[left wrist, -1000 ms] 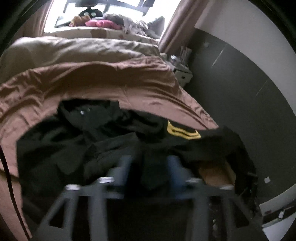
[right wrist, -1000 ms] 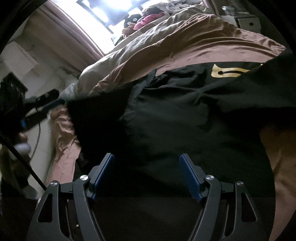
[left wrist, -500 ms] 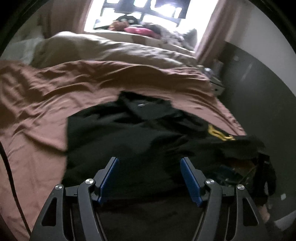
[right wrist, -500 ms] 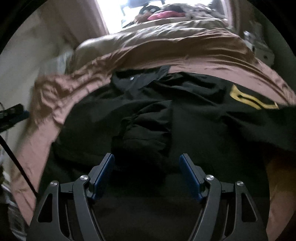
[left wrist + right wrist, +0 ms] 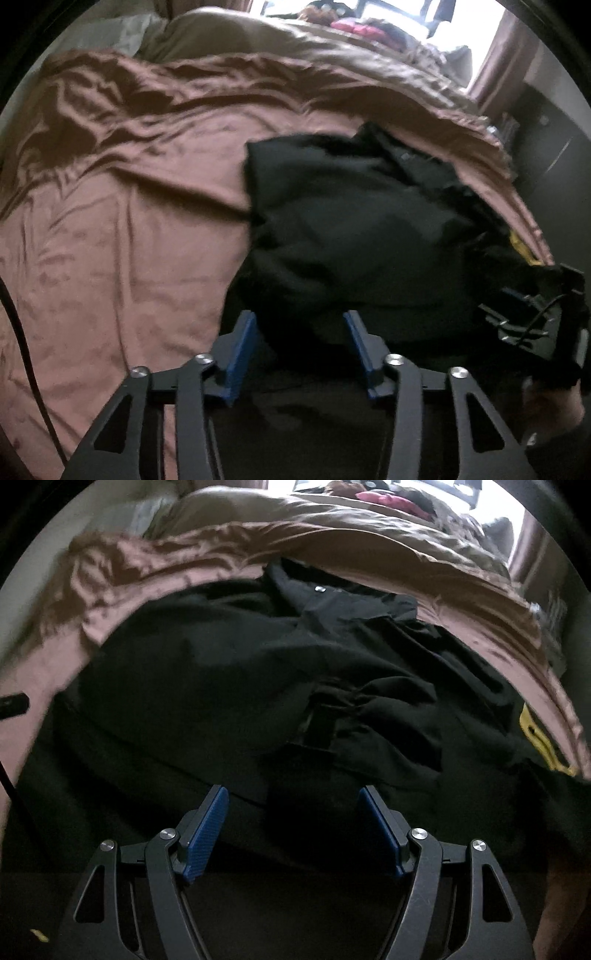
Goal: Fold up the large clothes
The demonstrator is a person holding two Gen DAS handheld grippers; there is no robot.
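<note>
A large black garment [image 5: 354,229] with a yellow patch [image 5: 522,249] lies crumpled on a brown bedsheet [image 5: 122,229]. It fills the right wrist view [image 5: 229,672], collar at the far end and the yellow patch [image 5: 539,738] at the right. My left gripper [image 5: 299,325] is open at the garment's near left edge, with a black fold hanging between its blue pads. My right gripper [image 5: 293,805] is open over the garment's near part and holds nothing. The right gripper's body [image 5: 535,325] shows at the right of the left wrist view.
A beige duvet [image 5: 295,40] is heaped at the far end of the bed below a bright window [image 5: 424,14]. Pink and grey clothes [image 5: 388,498] lie there. A dark wall [image 5: 554,155] runs along the bed's right side. A black cable [image 5: 22,350] hangs at the left.
My left gripper has swung left, so more bare sheet shows and the garment sits to the right. My right gripper has moved in low over the garment. Both stay open.
</note>
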